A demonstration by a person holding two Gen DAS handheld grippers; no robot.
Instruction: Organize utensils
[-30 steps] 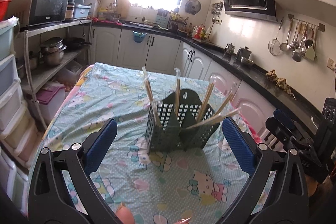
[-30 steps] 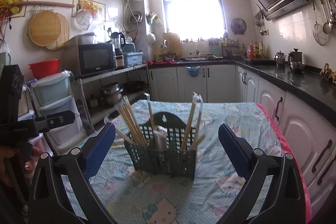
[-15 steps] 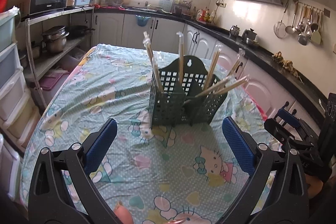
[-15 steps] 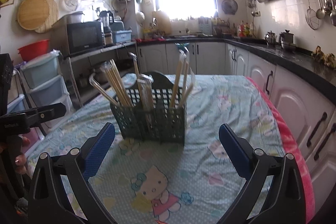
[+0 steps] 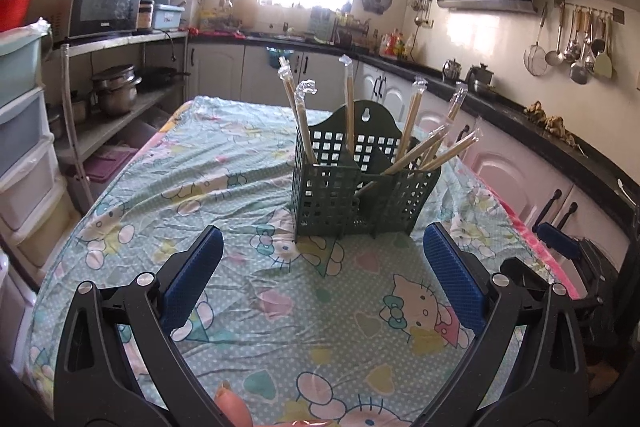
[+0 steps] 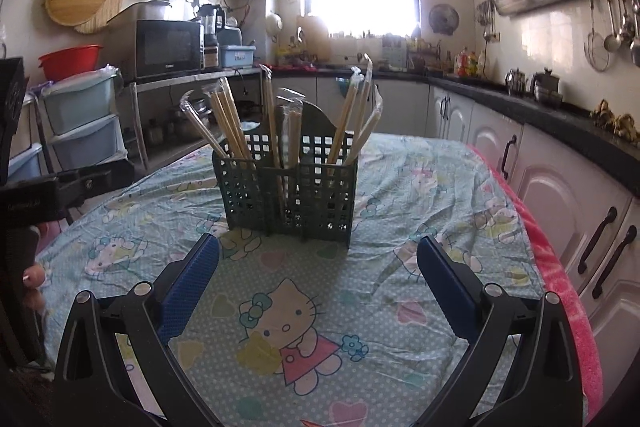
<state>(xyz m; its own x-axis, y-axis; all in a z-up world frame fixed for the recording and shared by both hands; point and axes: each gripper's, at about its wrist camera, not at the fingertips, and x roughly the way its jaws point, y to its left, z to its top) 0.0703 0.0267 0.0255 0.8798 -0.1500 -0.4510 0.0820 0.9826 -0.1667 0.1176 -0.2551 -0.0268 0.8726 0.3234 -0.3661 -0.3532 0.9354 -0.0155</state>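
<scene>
Since a second ago we have pulled both tools back a little and tipped their views, so the caddy sits farther up in each picture than it did. Our left hand-held gripper (image 5: 322, 263) hangs above the cloth with its blue pads spread wide and nothing between them. Our right hand-held gripper (image 6: 318, 267) is the same: jaws wide apart, empty, clear of the cloth.

Ahead of both stands the dark green utensil caddy (image 5: 352, 187), upright on the worktop (image 5: 168, 195), which is covered by a pale green cartoon-cat cloth (image 6: 280, 319). The caddy lies beyond the fingertips of each tool, not touching either.

In the right wrist view its compartments hold wrapped chopsticks (image 6: 230, 123): a bunch leaning left in the left section, some near upright in the middle, and a few tilted right in the right section. In the left wrist view several lean out towards the cabinets.

At the far right of the left view we see part of the other tool; beyond, a microwave (image 5: 102, 1) rests on a shelf.
</scene>
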